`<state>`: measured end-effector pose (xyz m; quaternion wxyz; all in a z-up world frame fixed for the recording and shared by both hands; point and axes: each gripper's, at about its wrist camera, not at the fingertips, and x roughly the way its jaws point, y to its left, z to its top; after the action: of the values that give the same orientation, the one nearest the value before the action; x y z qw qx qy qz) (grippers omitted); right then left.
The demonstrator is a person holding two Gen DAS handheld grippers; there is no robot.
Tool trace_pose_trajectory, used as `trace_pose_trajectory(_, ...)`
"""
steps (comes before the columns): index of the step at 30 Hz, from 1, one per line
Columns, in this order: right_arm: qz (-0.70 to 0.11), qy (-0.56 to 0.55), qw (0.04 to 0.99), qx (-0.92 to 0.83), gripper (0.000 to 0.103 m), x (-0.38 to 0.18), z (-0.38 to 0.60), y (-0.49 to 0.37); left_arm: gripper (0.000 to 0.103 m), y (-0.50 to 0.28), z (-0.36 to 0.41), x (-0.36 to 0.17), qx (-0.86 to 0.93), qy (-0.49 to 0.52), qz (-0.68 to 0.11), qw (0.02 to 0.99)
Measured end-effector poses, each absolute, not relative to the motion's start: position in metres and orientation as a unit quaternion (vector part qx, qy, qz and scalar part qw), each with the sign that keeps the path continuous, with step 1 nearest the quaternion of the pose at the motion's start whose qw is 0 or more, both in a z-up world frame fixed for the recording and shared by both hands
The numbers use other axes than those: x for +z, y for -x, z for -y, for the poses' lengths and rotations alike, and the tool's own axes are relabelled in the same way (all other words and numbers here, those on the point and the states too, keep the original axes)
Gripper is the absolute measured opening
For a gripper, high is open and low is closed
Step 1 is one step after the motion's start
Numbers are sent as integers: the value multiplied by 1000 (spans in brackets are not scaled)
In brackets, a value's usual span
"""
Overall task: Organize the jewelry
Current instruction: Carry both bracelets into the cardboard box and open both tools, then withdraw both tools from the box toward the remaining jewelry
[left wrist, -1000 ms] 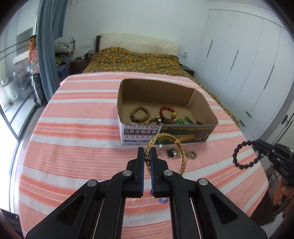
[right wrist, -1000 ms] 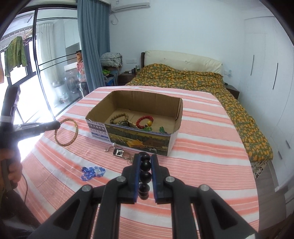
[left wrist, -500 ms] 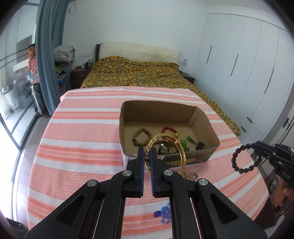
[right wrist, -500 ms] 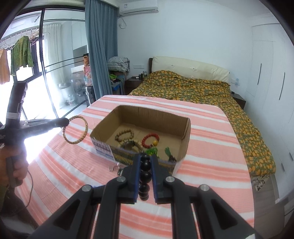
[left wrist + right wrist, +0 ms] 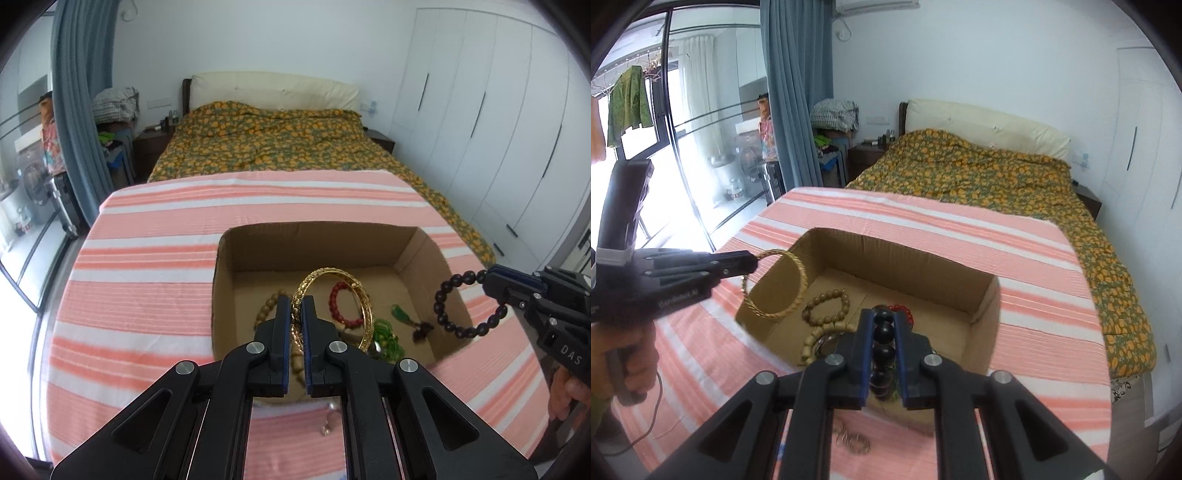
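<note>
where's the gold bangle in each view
Left wrist: gold bangle at lower centre, clamped in the left tool, over the cardboard box.
Right wrist: bangle at mid-left, beside the box's left wall.
Shared landmark: the red bead bracelet inside the box.

Shiny gold metal bangle (image 5: pixel 334 291); matt cardboard box (image 5: pixel 314 240).

The cardboard box (image 5: pixel 325 240) is standing open-topped, so entry from above is being left free. Its rear half floor is lying bare; the near half is being occupied by a tan bead bracelet (image 5: pixel 827 304), a red bead bracelet (image 5: pixel 341 304) and green beads (image 5: pixel 386 332). Four upright walls are blocking sideways entry. The striped cloth (image 5: pixel 147 280) left of the box is being left unobstructed.
</note>
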<state>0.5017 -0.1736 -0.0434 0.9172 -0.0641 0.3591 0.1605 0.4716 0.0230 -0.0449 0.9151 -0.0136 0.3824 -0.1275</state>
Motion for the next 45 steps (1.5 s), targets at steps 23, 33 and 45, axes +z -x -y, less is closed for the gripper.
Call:
trace_pose_trajectory(23,-340,55,933,102,64,-67,233,-461,99,-441,-16,-65,-26,-57,-356,932)
trace_pose_trajectory(33,-381,43,918,98,64,-109,242,-322,100,-321,-37,-75,-29,-56,-382,922)
trace_pose_trajectory(45,-392,15,916,77,64,-150,243,-250,100,-243,-18,-120,-36,-43,-415,908)
